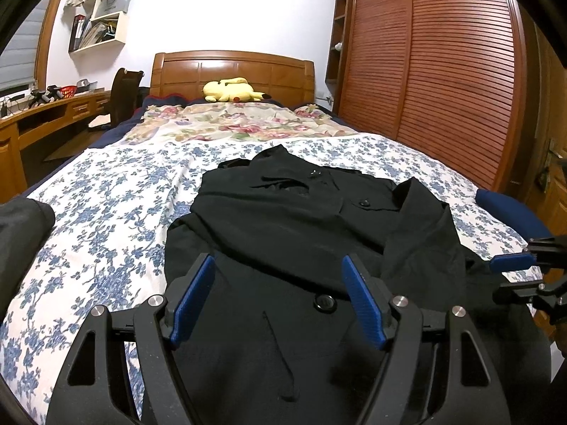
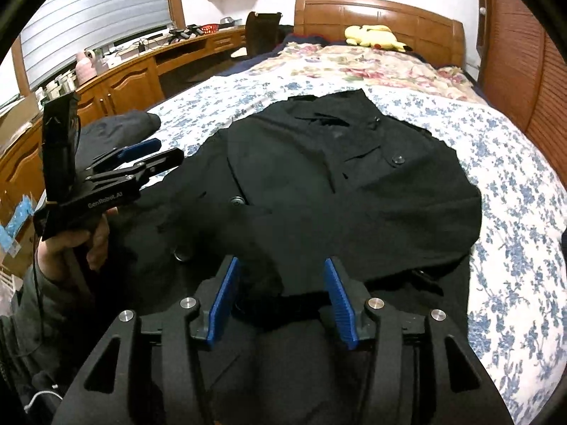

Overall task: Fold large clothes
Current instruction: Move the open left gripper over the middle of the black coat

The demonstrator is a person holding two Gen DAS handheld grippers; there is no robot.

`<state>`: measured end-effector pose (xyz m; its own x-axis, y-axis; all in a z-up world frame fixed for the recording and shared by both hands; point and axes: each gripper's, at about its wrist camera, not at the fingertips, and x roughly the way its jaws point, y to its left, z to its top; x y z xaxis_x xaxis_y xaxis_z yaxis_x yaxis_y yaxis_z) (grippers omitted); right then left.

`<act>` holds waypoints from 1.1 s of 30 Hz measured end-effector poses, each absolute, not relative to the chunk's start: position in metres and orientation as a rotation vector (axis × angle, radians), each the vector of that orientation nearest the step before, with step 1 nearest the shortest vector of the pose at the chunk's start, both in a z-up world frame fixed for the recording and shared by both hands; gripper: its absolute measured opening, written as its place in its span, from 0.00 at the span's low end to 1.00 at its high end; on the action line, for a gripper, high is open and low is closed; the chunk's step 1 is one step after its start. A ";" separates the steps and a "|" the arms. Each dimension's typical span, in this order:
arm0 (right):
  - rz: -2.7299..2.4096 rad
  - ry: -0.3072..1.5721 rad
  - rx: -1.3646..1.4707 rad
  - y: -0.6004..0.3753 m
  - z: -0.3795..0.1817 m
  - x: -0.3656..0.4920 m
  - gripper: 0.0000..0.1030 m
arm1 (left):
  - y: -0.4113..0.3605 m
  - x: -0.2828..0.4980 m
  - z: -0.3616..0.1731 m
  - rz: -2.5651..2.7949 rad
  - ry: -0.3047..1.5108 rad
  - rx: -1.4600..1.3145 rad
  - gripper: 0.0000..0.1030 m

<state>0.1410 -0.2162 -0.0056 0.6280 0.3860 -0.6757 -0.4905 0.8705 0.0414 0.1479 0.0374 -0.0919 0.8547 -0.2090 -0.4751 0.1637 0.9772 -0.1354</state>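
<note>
The black coat (image 1: 301,212) lies front up on the blue-flowered bedspread (image 1: 106,212), its collar toward the wooden headboard (image 1: 234,71) and its hem toward the foot edge of the bed, where the person stands; that layout puts the long lower part within reach of both tools. One sleeve appears folded in across the body on the wardrobe side, so the fold seems partly made, though the dark cloth hides the exact edges.

The left gripper (image 1: 280,297) hovers over the lower front of the coat near a large button (image 1: 324,302), its blue pads apart with nothing between them; it looks ready to take the cloth rather than holding it. The right gripper (image 2: 280,297) points down at the coat on the side toward the wardrobe; its jaws stand apart and the pads do not press on the cloth, which lies flat beneath them.

A second dark garment (image 1: 21,226) sits at the desk-side edge of the bed, well apart from the coat; a yellow plush toy (image 1: 230,90) rests against the headboard, clear of the work.
</note>
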 end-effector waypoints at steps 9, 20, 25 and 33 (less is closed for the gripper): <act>0.454 0.719 -0.171 -0.228 -0.031 0.148 0.53 | 0.046 0.131 -0.096 -0.193 0.533 -0.124 0.73; 0.404 0.776 -0.144 -0.242 -0.091 0.177 0.53 | 0.022 0.123 -0.122 -0.231 0.640 -0.073 0.73; 0.430 0.723 -0.142 -0.239 -0.102 0.176 0.58 | 0.011 0.121 -0.132 -0.289 0.688 -0.094 0.60; 0.451 0.702 -0.144 -0.238 -0.106 0.178 0.60 | -0.008 0.122 -0.140 -0.297 0.727 -0.060 0.52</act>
<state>0.1775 -0.2384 -0.1056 0.6718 0.3516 -0.6520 -0.4470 0.8943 0.0216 0.1222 -0.0076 -0.1395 0.7075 -0.2879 -0.6454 0.2464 0.9564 -0.1565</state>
